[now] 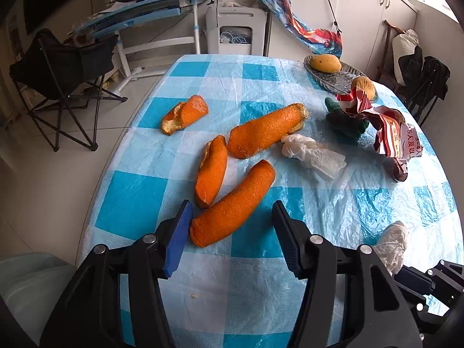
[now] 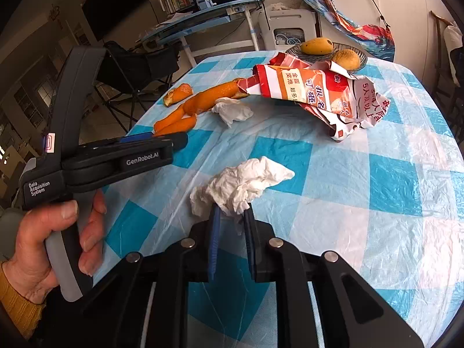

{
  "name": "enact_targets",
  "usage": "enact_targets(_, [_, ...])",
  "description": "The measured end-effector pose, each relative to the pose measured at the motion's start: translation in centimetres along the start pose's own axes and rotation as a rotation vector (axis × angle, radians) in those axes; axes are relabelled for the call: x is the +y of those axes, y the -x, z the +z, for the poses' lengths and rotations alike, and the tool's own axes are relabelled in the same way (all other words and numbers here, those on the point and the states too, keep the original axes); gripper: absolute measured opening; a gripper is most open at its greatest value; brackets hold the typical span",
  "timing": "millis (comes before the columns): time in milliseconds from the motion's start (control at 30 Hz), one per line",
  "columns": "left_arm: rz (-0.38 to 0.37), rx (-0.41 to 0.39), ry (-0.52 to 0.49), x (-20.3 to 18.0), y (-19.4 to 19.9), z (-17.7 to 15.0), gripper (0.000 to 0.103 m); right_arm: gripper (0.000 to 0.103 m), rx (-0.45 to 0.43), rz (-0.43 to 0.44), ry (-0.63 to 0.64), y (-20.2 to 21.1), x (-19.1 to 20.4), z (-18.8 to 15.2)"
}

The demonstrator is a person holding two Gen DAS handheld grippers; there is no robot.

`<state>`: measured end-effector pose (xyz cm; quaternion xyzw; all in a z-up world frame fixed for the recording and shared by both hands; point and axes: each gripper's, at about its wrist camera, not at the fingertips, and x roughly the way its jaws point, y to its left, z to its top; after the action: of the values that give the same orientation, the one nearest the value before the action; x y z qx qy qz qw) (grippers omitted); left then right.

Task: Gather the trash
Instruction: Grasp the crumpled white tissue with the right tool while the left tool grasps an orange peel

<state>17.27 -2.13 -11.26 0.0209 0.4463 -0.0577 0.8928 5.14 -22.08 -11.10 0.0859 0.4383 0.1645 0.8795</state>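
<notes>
Tissue clamped in R gripper; L gripper straddles peel, prob. unpinched.

in the left wrist view the middle of the table is crowded: four orange peels lie close together, with a crumpled tissue just to their right. the torn snack bag and a fruit dish block the upper right. bare cloth lies open along the lower centre and lower right of the frame. in the right wrist view the left tool juts in from the left, and the cloth at right is free.
</notes>
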Motion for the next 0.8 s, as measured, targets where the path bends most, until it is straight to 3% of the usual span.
enact_targets(167, [-0.065,0.03,0.032,1.4,0.5,-0.3,0.022,0.015,-0.007,0.005,-0.039,1.6,-1.3,-1.1])
enact_targets(433, [-0.158,0.072,0.106,3.2,4.0,-4.1,0.02,0.015,-0.007,0.016,-0.079,3.6,-2.7,-3.3])
enact_targets(533, [-0.151,0.075,0.114,3.4,4.6,-5.0,0.03,0.019,-0.011,0.023,-0.093,3.6,-3.0,-3.1])
enact_targets(600, [-0.116,0.062,0.105,3.3,4.8,-5.1,0.05,0.032,-0.023,0.022,-0.096,3.7,-2.8,-2.9])
enact_targets(667, [-0.108,0.054,0.107,3.2,4.9,-4.9,0.052,0.044,-0.036,0.016,-0.094,3.8,-2.6,-2.7])
enact_targets(800, [-0.085,0.04,0.097,2.6,4.7,-4.1,0.052,0.048,-0.047,0.017,-0.116,3.5,-2.6,-2.4])
